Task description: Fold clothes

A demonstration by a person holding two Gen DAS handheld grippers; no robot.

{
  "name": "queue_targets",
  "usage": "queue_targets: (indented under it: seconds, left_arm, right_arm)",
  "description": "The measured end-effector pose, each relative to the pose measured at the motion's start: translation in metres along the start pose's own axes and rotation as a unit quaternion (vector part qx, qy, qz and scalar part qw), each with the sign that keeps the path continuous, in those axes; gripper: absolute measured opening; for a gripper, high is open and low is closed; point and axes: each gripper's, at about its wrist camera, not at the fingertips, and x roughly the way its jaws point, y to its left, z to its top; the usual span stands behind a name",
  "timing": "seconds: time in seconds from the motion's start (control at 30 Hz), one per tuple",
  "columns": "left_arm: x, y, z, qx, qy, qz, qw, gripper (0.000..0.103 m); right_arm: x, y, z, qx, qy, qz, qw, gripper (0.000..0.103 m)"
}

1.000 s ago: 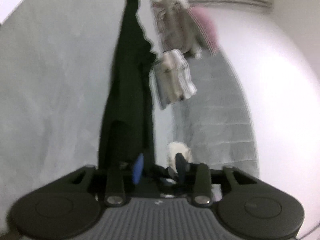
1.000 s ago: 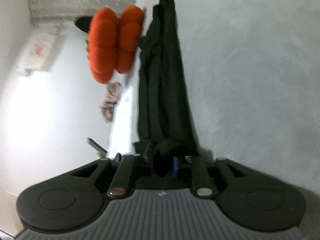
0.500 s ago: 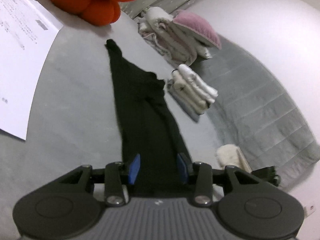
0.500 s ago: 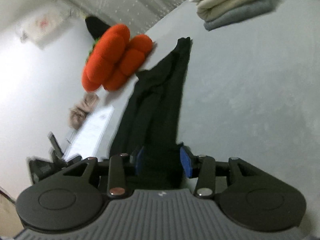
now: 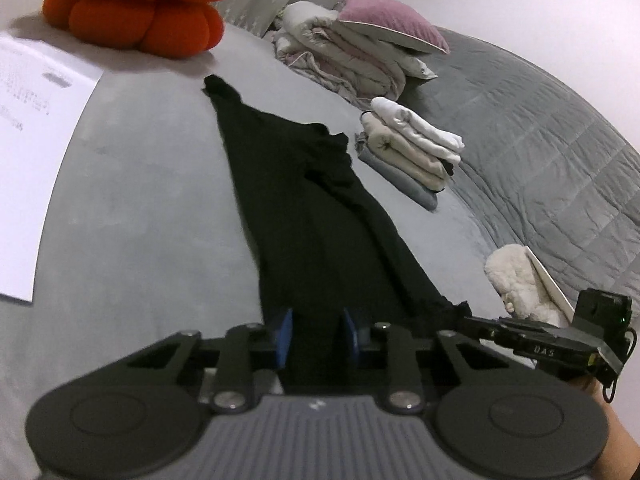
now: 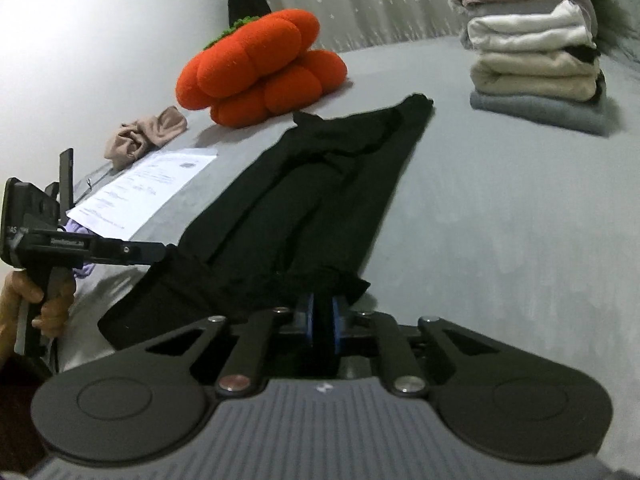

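Garment position: the black garment [image 5: 304,208] is laid flat on the grey bed surface [image 5: 140,208], stretching straight away from both grippers toward the orange plush pumpkin [image 5: 136,4].
Long axis: the cloth is drawn out long and narrow, wide at the near end and tapered to a point at the far end; its length is lined up with the way both grippers point.
Left gripper: the near hem is taken between the blue pads of the left gripper [image 5: 318,338]; the jaws are closing, with black cloth filling the gap.
Right gripper: the right gripper [image 6: 323,326] is closing and nearly shut, a bunched corner of the same hem pinched between its pads.
Nearer hand: neither is judged nearer; both are set at the near hem, side by side, one at each corner.
Coming move: a fold of the near end away along the long axis toward the tapered tip is judged likely.
Material: thin, matte, limp knit, creased lengthwise; it is expected to sag between the two grips.
Surroundings: a stack of folded pale clothes [image 6: 536,76] is kept apart to the right, a printed sheet of paper [image 6: 148,188] to the left.
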Motion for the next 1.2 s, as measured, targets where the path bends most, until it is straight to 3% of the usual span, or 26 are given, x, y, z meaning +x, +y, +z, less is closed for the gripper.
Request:
queue_targets:
  seconds: [0.17, 0.3, 0.5, 0.57, 0.73, 1.2]
  left_arm:
    - [0.002, -0.009, -0.002, 0.026, 0.003, 0.003, 0.9997, 0.005]
    - [-0.009, -0.007, -0.001, 0.021, -0.031, -0.032, 0.9988, 0.004]
    - [-0.024, 0.005, 0.001, -0.019, -0.081, -0.087, 0.9927, 0.004]
    - [-0.020, 0.008, 0.002, -0.027, -0.081, -0.077, 0.9934, 0.004]
    - [-0.011, 0.009, 0.007, -0.038, -0.079, -0.059, 0.9944, 0.004]
    - [0.007, 0.026, 0.044, -0.105, -0.083, -0.096, 0.9863, 0.004]
  right_arm:
    - [-0.003, -0.004, 0.001, 0.009, -0.011, 0.013, 1.000, 0.009]
    - [-0.005, -0.008, 0.005, 0.025, -0.022, 0.033, 0.999, 0.008]
    - [-0.012, -0.032, 0.012, 0.105, -0.052, 0.111, 0.987, 0.008]
    - [-0.008, -0.039, 0.014, 0.128, -0.049, 0.125, 0.983, 0.008]
    - [0.006, -0.046, 0.017, 0.152, -0.038, 0.114, 0.981, 0.008]
    - [0.025, -0.063, 0.043, 0.212, -0.036, 0.191, 0.958, 0.008]
